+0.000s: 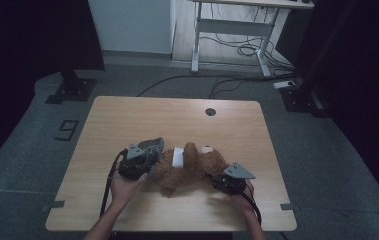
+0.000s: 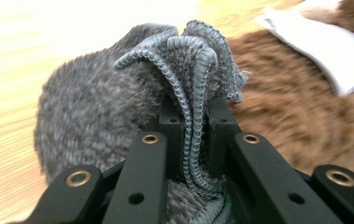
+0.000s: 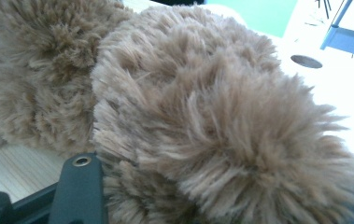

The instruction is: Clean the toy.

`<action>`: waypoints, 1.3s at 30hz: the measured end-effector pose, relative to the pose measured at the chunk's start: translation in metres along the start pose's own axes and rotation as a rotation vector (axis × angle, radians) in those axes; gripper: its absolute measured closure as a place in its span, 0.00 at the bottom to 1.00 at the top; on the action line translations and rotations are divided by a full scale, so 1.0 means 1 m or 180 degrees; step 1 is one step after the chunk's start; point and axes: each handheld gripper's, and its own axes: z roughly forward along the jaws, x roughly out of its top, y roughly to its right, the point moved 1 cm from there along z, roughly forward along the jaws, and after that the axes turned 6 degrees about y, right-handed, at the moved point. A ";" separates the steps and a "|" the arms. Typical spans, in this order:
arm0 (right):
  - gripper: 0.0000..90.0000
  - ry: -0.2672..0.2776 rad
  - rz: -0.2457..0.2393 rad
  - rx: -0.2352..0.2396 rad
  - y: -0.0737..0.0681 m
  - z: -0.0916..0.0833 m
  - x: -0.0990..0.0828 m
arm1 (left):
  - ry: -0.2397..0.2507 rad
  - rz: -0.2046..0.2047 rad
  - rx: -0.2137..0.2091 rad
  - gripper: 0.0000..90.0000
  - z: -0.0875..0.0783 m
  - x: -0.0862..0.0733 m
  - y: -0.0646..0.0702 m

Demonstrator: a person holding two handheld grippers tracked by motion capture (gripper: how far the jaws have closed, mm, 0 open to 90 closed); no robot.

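A brown teddy bear (image 1: 193,169) lies on its back in the middle of the wooden table (image 1: 142,115), with a white band (image 1: 178,156) across its body. At the bear's left end my left gripper (image 1: 150,154) is shut on the ribbed edge of a grey fuzzy knit garment (image 1: 152,144). In the left gripper view the folded grey knit garment (image 2: 118,93) is pinched between the jaws of my left gripper (image 2: 194,126), with the bear's fur (image 2: 282,107) just behind. My right gripper (image 1: 218,176) grips the bear's right end, and in the right gripper view thick fur (image 3: 202,116) bulges between its jaws.
A round cable hole (image 1: 210,111) sits near the table's far edge. Behind the table stand a white desk frame (image 1: 232,30) with cables on the floor (image 1: 247,50), and dark stand bases at left (image 1: 70,90) and right (image 1: 299,97).
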 end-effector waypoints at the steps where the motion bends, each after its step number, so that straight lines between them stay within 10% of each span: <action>1: 0.44 0.0007 0.0005 -0.0004 0.000 0.000 0.000 | 0.0003 -0.0005 0.0036 0.89 -0.002 0.001 -0.002; 7: 0.44 0.0006 0.0030 -0.0055 -0.002 0.003 0.001 | 0.0166 0.0026 0.0008 0.88 -0.007 0.026 0.007; 13: 0.44 0.0028 -0.0040 -0.0098 -0.015 0.014 0.003 | 0.0191 0.0116 -0.0292 0.88 0.014 0.047 0.040; 18: 0.36 0.0011 -0.0029 -0.0060 -0.018 0.015 0.004 | 0.0078 0.0071 -0.0399 0.88 0.032 0.033 0.045; 26: 0.17 0.0089 0.0361 0.0467 -0.005 -0.015 0.021 | 0.0260 -0.0021 -0.0539 0.89 0.012 0.007 0.046; 32: 0.16 0.0314 0.0591 0.0497 0.002 -0.031 0.051 | 0.0365 -0.0086 -0.0645 0.89 -0.003 -0.011 0.048; 39: 0.09 -0.0387 0.0524 0.0607 -0.006 -0.003 0.052 | 0.0374 -0.0076 -0.0804 0.90 -0.015 -0.028 0.057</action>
